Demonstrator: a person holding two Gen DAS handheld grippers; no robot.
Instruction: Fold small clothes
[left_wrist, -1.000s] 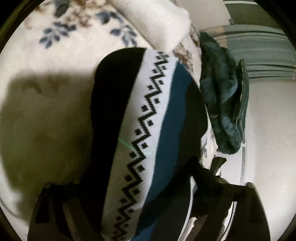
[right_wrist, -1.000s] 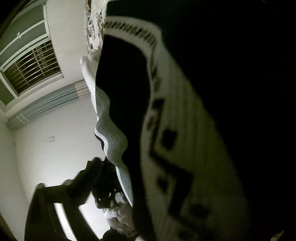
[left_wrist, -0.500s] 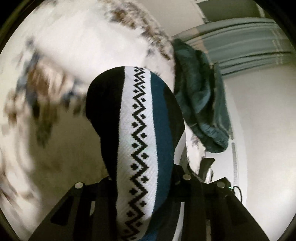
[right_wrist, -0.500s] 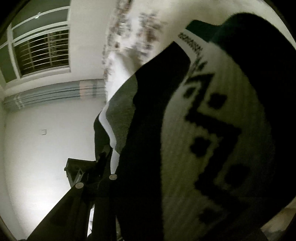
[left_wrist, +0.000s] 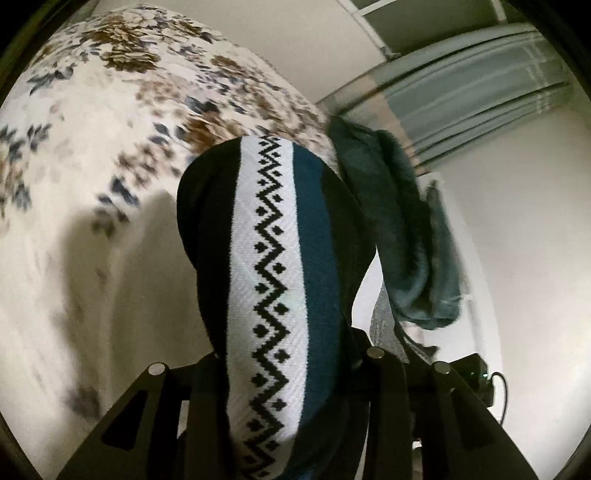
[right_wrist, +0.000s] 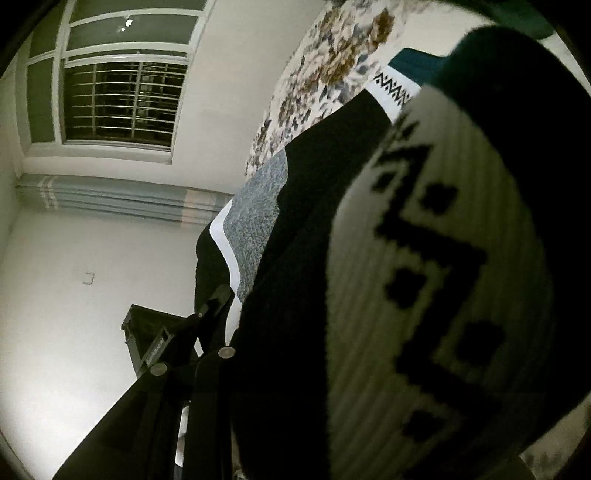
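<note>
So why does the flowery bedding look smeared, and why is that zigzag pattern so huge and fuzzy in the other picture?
Left wrist view: the floral bedspread is motion-blurred while the gripped sock stays sharp, casting a dark shadow to its left; the fisheye bends the edges. Right wrist view: the sock is almost against the lens, so out of focus, dim and enlarged.

A sock (left_wrist: 280, 280) rises from between the jaws of the left gripper (left_wrist: 284, 373) at the bottom of the left wrist view, over a bedspread (left_wrist: 110, 147) spreading behind and to its left. A bundled cloth (left_wrist: 402, 236) lies just right of the sock, on the bed's edge. In the right wrist view, a window (right_wrist: 118, 99) sits upper left.
</note>
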